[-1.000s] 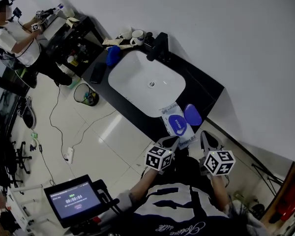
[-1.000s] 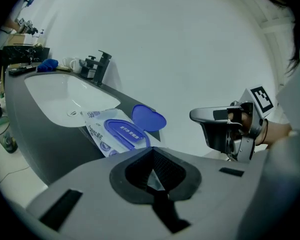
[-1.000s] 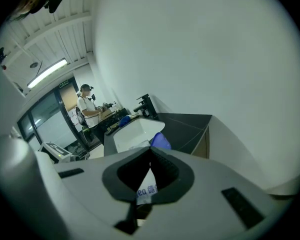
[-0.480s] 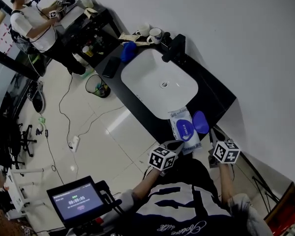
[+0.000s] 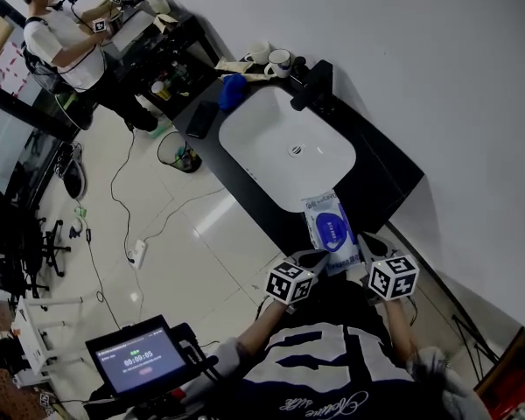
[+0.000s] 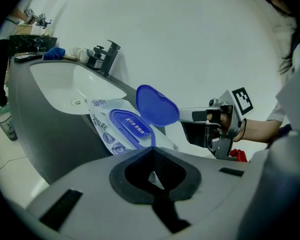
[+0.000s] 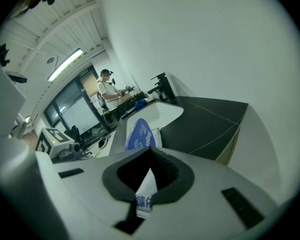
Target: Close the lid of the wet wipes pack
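Lid (image 6: pixel 157 105) no longer flat on the bench (image 5: pixel 381 178) as half a second ago; now half-raised over wet wipes pack (image 5: pixel 331 226) beside sink (image 5: pixel 271 134). Right claw (image 7: pixel 150 151) clamped on pack's near edge. Left claw (image 6: pixel 152 151) closed, apparently empty. Closing judged begun, unfinished.

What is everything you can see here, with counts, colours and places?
pack: one, white, counter's near end
lid: one, blue, raised on pack
counter: one, black, along wall
sink: one, white, in counter
tap: one, black, behind sink
mugs: two, white, counter's far end
cloth: one, blue, by sink's far corner
bin: one, black, floor
screen: one, dark, bottom left
person: one, white shirt, top left
left gripper: one, grey, jaws together, at pack
right gripper: one, grey, shut on pack's edge
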